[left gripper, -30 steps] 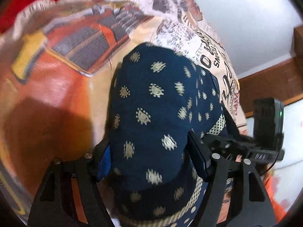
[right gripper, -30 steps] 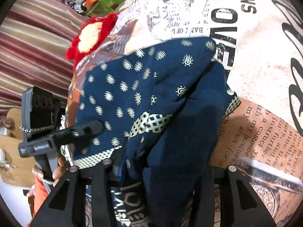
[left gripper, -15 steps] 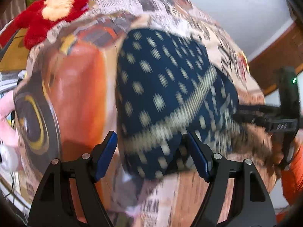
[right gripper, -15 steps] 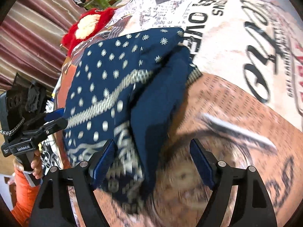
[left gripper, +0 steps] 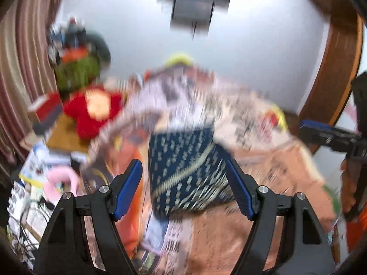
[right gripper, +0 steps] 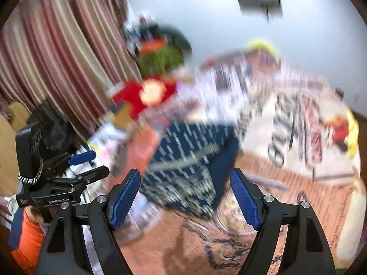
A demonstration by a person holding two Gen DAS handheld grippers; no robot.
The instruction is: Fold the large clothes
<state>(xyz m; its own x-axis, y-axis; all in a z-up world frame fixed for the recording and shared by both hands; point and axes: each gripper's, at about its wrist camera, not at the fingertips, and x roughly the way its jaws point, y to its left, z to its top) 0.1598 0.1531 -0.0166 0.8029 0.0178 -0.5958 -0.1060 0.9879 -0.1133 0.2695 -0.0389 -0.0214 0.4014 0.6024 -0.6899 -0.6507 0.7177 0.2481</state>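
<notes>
A folded navy garment with cream dots and a cream band lies on the printed bedspread; it also shows in the right wrist view. Both frames are motion-blurred. My left gripper is open and empty, raised above and short of the garment. My right gripper is open and empty, also pulled back above it. The right gripper shows at the right edge of the left wrist view, and the left gripper shows at the left of the right wrist view.
A red plush toy lies at the bed's far left corner, with a green basket of clutter behind it. Striped curtains hang on the left. A wooden frame stands at the right. Boxes and cables lie beside the bed.
Both grippers let go of the navy garment, opened, and pulled back and up. The garment now lies folded on the bedspread, and more of the room is in view.
</notes>
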